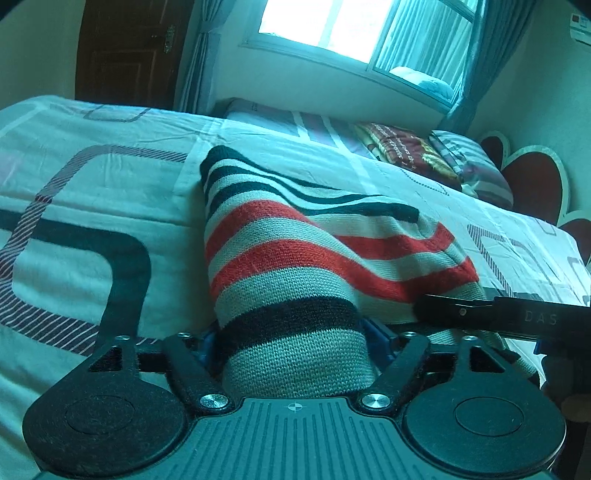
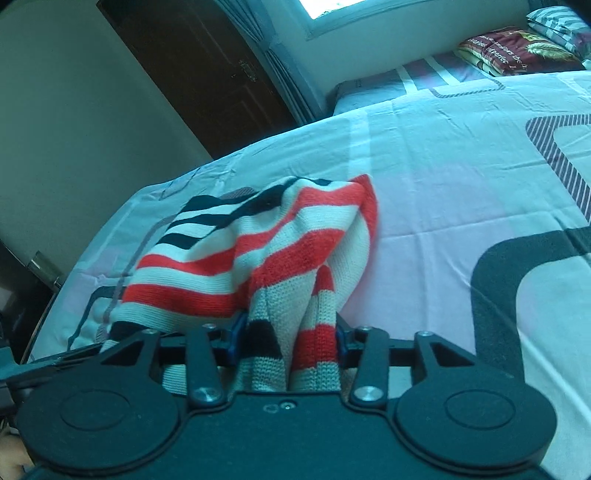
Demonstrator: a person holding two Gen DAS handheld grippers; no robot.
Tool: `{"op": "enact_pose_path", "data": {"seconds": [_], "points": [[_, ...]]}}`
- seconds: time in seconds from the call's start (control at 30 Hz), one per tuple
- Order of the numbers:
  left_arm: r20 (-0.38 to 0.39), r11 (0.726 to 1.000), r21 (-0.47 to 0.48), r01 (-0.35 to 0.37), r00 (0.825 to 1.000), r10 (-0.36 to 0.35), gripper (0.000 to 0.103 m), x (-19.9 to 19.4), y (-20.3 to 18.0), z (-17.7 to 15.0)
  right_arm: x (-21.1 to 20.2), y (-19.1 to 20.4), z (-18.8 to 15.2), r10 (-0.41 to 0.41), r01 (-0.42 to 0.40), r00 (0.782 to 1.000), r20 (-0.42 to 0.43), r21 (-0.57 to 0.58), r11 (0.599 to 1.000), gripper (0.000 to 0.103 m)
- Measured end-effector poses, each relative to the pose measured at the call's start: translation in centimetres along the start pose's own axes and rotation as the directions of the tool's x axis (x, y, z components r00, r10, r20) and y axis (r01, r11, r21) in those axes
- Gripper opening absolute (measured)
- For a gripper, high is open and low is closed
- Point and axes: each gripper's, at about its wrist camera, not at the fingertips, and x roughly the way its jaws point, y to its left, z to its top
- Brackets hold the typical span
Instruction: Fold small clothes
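A small knitted sweater (image 1: 295, 243) with cream, red and black stripes lies stretched over the bed sheet (image 1: 92, 177). My left gripper (image 1: 291, 343) is shut on one bunched end of it, the knit filling the gap between the blue pads. My right gripper (image 2: 288, 339) is shut on another bunched part of the same sweater (image 2: 258, 251), which drapes forward onto the sheet (image 2: 443, 206). The right gripper's black body shows in the left wrist view (image 1: 517, 317), close at the right. The fingertips of both are hidden by cloth.
The bed sheet is pale with dark rounded line patterns. Pillows and a folded red blanket (image 1: 410, 151) lie at the head of the bed, by a heart-shaped headboard (image 1: 535, 184). A dark wooden door (image 2: 207, 77), curtains and a window (image 1: 332, 26) are behind the bed.
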Motion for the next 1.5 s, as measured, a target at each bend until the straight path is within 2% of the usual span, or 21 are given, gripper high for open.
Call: {"op": "enact_pose_path", "data": {"seconds": [0.13, 0.2, 0.3, 0.37, 0.4, 0.47, 0.57, 0.67, 0.77, 0.97, 1.03, 1.13, 1.33, 1.43, 1.5], "points": [[0.003, 1.000, 0.014, -0.019, 1.000, 0.019, 0.080, -1.3, 0.0, 0.1, -1.1, -0.1, 0.3, -0.020, 0.020, 1.000, 0.011, -0.007, 1.000, 0.054], [0.043, 0.998, 0.038, -0.058, 0.998, 0.056, 0.080, -2.6, -0.7, 0.3, -2.2, -0.1, 0.6, -0.029, 0.029, 0.999, 0.036, -0.008, 1.000, 0.053], [0.139, 0.994, 0.059, -0.087, 0.987, 0.079, 0.080, -4.4, -1.5, 1.6, -3.5, 0.7, 1.6, -0.035, 0.038, 0.995, 0.091, -0.035, 0.999, 0.046], [0.154, 0.994, 0.070, -0.087, 0.985, 0.075, 0.080, -4.5, -2.1, 2.7, -3.7, 2.0, 2.4, -0.045, 0.056, 0.991, 0.124, -0.091, 0.994, 0.035], [0.148, 0.993, 0.080, -0.090, 0.986, 0.077, 0.080, -4.1, -2.3, 3.2, -3.4, 2.8, 2.7, -0.051, 0.066, 0.990, 0.128, -0.120, 0.991, 0.033], [0.125, 0.992, 0.084, -0.098, 0.988, 0.087, 0.080, -2.6, -2.8, 3.9, -2.5, 4.0, 3.3, -0.057, 0.077, 0.991, 0.122, -0.164, 0.984, 0.020], [0.093, 0.992, 0.062, -0.111, 0.990, 0.105, 0.080, -0.6, -2.8, 4.1, -0.7, 5.0, 4.0, -0.067, 0.089, 0.991, 0.115, -0.204, 0.975, 0.018], [0.070, 0.984, 0.075, -0.161, 0.985, 0.156, 0.080, 1.6, -2.7, 4.7, 1.2, 5.1, 5.6, -0.109, 0.131, 0.988, 0.108, -0.223, 0.966, 0.018], [-0.003, 0.982, 0.050, -0.182, 0.983, 0.182, 0.080, 3.8, -1.6, 4.7, 4.2, 3.6, 5.8, -0.187, 0.189, 0.982, 0.032, -0.233, 0.954, 0.012], [-0.017, 0.987, -0.042, -0.158, 0.987, 0.158, 0.085, 4.0, -0.4, 4.4, 4.3, 2.7, 5.3, -0.168, 0.173, 0.985, 0.041, -0.215, 0.961, 0.013], [0.001, 0.984, -0.012, -0.180, 0.984, 0.180, 0.085, 3.1, -1.1, 4.0, 3.4, 2.9, 5.5, -0.151, 0.156, 0.988, 0.040, -0.194, 0.969, 0.017], [0.025, 0.983, 0.040, -0.178, 0.984, 0.177, 0.085, 1.4, -2.3, 3.1, 1.2, 3.7, 4.8, -0.108, 0.122, 0.991, 0.080, -0.189, 0.974, 0.022], [0.045, 0.982, 0.087, -0.168, 0.985, 0.165, 0.085, -1.8, -4.0, 1.2, -2.2, 6.4, 2.3, -0.040, 0.069, 0.993, 0.110, -0.274, 0.959, 0.022], [0.039, 0.977, 0.112, -0.179, 0.984, 0.176, 0.085, -2.2, -4.4, -0.1, -2.1, 6.3, 0.6, -0.088, 0.112, 0.992, 0.092, -0.299, 0.948, 0.022], [0.036, 0.978, 0.107, -0.181, 0.983, 0.178, 0.085, -2.0, -4.1, -0.9, -1.2, 4.9, -0.2, -0.136, 0.149, 0.989, 0.063, -0.271, 0.951, 0.018]]}}
